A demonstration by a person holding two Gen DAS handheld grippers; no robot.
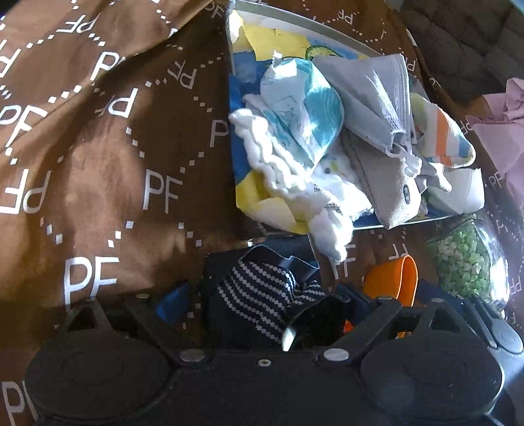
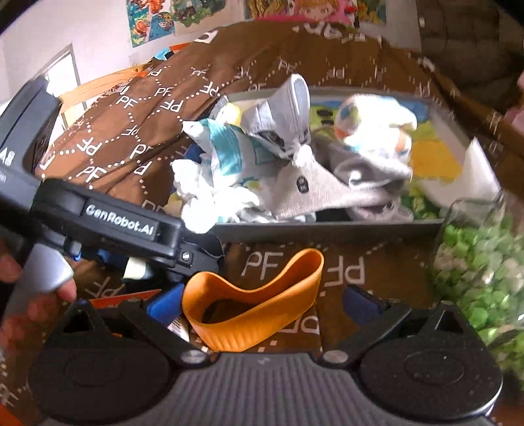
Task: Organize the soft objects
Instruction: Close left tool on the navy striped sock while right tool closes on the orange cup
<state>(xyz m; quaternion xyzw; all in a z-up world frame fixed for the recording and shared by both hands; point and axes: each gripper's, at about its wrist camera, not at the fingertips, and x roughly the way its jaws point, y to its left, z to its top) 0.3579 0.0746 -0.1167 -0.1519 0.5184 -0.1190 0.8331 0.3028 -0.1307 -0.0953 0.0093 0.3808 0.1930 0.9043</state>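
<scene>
A tray [image 1: 425, 220] [image 2: 327, 226] holds a pile of soft things: a white and teal cloth [image 1: 304, 108] [image 2: 226, 154], a grey face mask [image 1: 373, 98] [image 2: 288, 111], grey socks [image 1: 386, 183] [image 2: 314, 190] and a striped sock [image 1: 442, 137] [image 2: 370, 127]. My left gripper [image 1: 262, 304] stands open around a dark navy dotted sock [image 1: 258, 295] just in front of the tray. My right gripper [image 2: 262, 301] is open around an orange elastic band [image 2: 252, 301] [image 1: 393, 281] lying on the brown cloth. The left gripper's body [image 2: 124, 226] shows in the right wrist view.
A brown cloth printed with "PF" [image 1: 98, 164] [image 2: 137, 131] covers the surface. A clear jar of green and white pieces [image 1: 468, 262] [image 2: 484, 272] stands at the right. Pink fabric [image 1: 501, 131] lies far right. Posters [image 2: 157, 19] hang on the wall.
</scene>
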